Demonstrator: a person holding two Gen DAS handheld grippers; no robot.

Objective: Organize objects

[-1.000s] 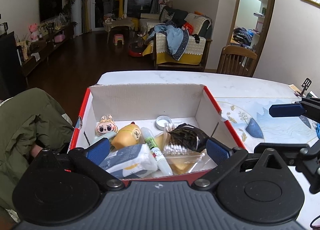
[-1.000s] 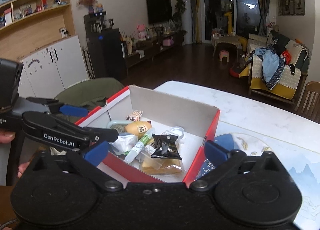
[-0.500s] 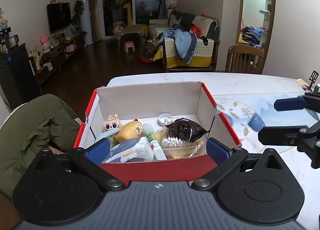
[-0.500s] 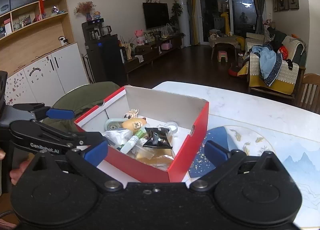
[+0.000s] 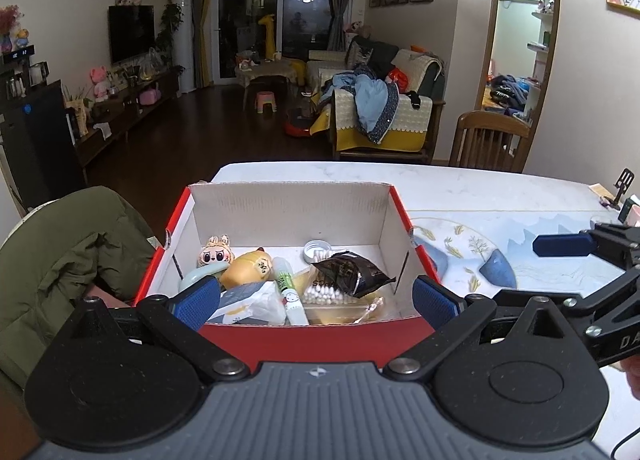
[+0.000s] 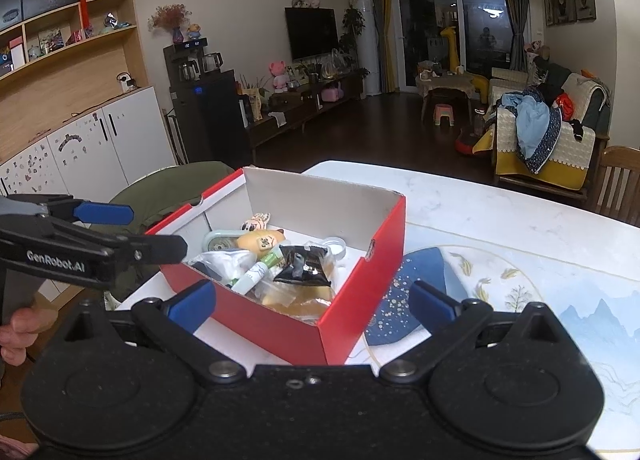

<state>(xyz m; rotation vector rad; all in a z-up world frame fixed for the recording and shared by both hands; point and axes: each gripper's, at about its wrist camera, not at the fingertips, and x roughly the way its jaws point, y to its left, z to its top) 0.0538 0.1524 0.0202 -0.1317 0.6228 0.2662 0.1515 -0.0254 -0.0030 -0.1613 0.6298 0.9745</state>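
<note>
A red cardboard box [image 5: 304,340] with white inner walls stands on the table, holding several small items. Among them are a plush figure [image 5: 216,256], a yellow toy [image 5: 250,270], a green tube [image 5: 289,292], a black packet [image 5: 352,274], a tub of cotton swabs [image 5: 323,294] and a tissue pack [image 5: 248,302]. My left gripper [image 5: 316,302] is open in front of the box's near wall, holding nothing. My right gripper [image 6: 312,304] is open and empty, off the box's [image 6: 360,288] right corner. Each gripper shows in the other's view, apart from the box.
A green jacket [image 5: 60,268] hangs over a chair left of the box. The white marble table [image 5: 460,187] carries a blue painted placemat [image 5: 520,260] on the right. Small items [image 5: 624,187] sit at its far right edge. A wooden chair [image 5: 488,143] stands behind.
Both grippers have drawn back and up from the box. The left fingers, over the box's contents a second ago, now sit before its front wall. The items have not moved.
</note>
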